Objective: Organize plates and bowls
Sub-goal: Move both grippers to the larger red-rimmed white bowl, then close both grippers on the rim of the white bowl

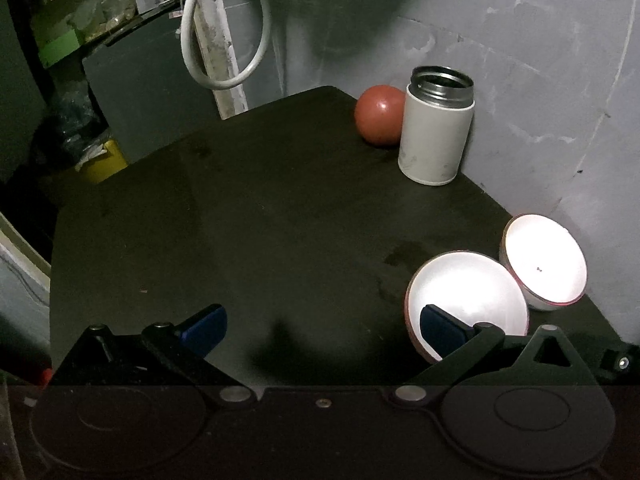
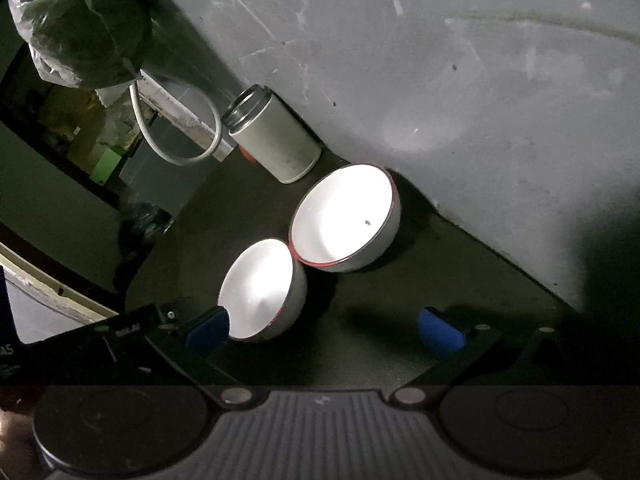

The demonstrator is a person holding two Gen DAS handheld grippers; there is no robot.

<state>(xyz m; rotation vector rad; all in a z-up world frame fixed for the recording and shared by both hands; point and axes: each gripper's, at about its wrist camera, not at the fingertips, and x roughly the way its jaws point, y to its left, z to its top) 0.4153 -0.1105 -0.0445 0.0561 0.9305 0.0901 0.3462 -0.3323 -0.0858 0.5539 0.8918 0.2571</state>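
A dark table (image 1: 248, 216) fills most of both views, its far side set against a scuffed grey wall (image 1: 520, 92). Beyond its left edge stands a dim shelf unit (image 1: 100, 12) with clutter too murky to name, and a white cable (image 1: 224, 28) loops down beside a pale post. On the table, near the wall, two white bowls with red rims sit upright side by side, rims touching or nearly so: the far bowl (image 2: 344, 216) lies closest to the wall, the near bowl (image 2: 262, 288) just in front of it. Further along the wall stands an open white canister (image 1: 436, 126) with a metal mouth, upright, and a red ball (image 1: 378, 114) rests right beside it, partly hidden behind it. The left gripper (image 1: 320, 328) hovers above the table with its blue-padded fingers spread wide and nothing between them; its right pad overlaps the near bowl in view. The right gripper (image 2: 324, 330) is likewise spread apart and empty, its left pad just beside the near bowl's rim.
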